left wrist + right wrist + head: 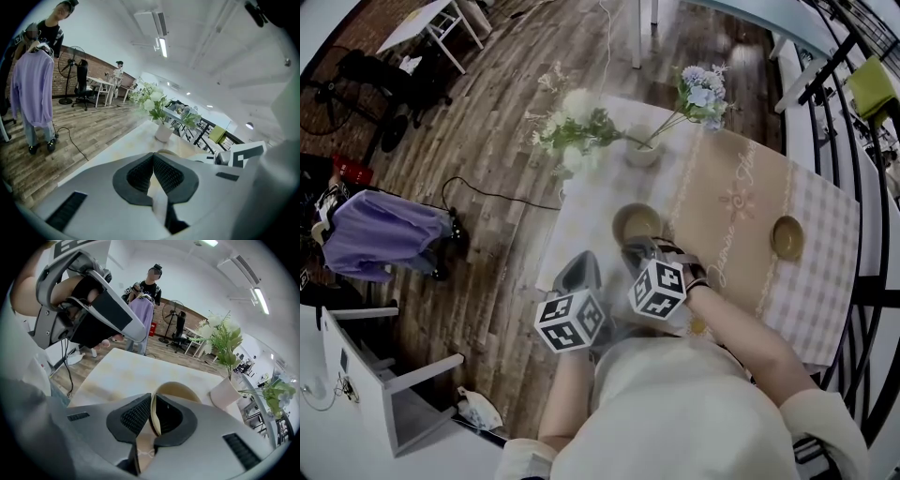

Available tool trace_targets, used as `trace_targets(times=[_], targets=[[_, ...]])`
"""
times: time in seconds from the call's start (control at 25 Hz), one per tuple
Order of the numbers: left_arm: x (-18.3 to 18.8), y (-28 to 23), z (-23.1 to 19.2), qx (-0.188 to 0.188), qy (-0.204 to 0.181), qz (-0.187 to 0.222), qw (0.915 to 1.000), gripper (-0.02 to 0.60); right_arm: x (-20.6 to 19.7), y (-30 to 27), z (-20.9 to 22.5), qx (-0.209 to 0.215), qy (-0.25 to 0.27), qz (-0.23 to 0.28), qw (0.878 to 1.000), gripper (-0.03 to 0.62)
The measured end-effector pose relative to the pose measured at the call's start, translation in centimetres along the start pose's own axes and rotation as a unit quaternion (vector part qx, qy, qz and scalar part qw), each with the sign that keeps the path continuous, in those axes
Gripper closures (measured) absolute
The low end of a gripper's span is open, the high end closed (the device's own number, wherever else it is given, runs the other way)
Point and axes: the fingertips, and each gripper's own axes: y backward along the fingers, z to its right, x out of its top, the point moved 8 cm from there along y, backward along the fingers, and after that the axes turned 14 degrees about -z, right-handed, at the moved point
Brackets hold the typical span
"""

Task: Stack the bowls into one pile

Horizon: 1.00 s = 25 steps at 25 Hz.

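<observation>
A tan bowl [636,222] sits on the clothed table [741,192], just past my two grippers. My right gripper [639,248] is at its near rim. In the right gripper view that bowl [180,390] has its rim standing between the ribbed pads, and the right gripper [153,399] is shut on it. A second, yellower bowl [787,236] stands alone toward the table's right side. My left gripper [581,264] hovers to the left of the first bowl. In the left gripper view the left gripper [153,157] has its pad tips meeting, with nothing between them.
A white vase [642,150] with flowers stands at the table's far edge behind the first bowl. The table's left edge drops to wooden floor with a black cable [487,192]. A purple garment [380,234] hangs at the left; a person [149,287] stands beside it.
</observation>
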Motion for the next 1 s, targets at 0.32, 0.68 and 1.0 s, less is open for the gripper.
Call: trace_targets(times=[0.32, 0.68, 1.0], targets=[[0.3, -0.5, 0.7, -0.014, -0.018, -0.007, 0.9997, 0.577, -0.7, -0.5, -0.3, 0.003, -0.002, -0.016, 1.0, 0.548], [0.0, -1.0, 0.5, -0.018, -0.027, -0.022, 0.9992, 0.577, -1.1, -0.9, -0.5, 0.002, 0.007, -0.035, 0.999, 0.575], [1.1, -1.7, 0.7, -0.03, -0.035, -0.019, 0.9987, 0.577, -0.8, 0.5, 1.1, -0.012, -0.016, -0.016, 1.0, 0.579]])
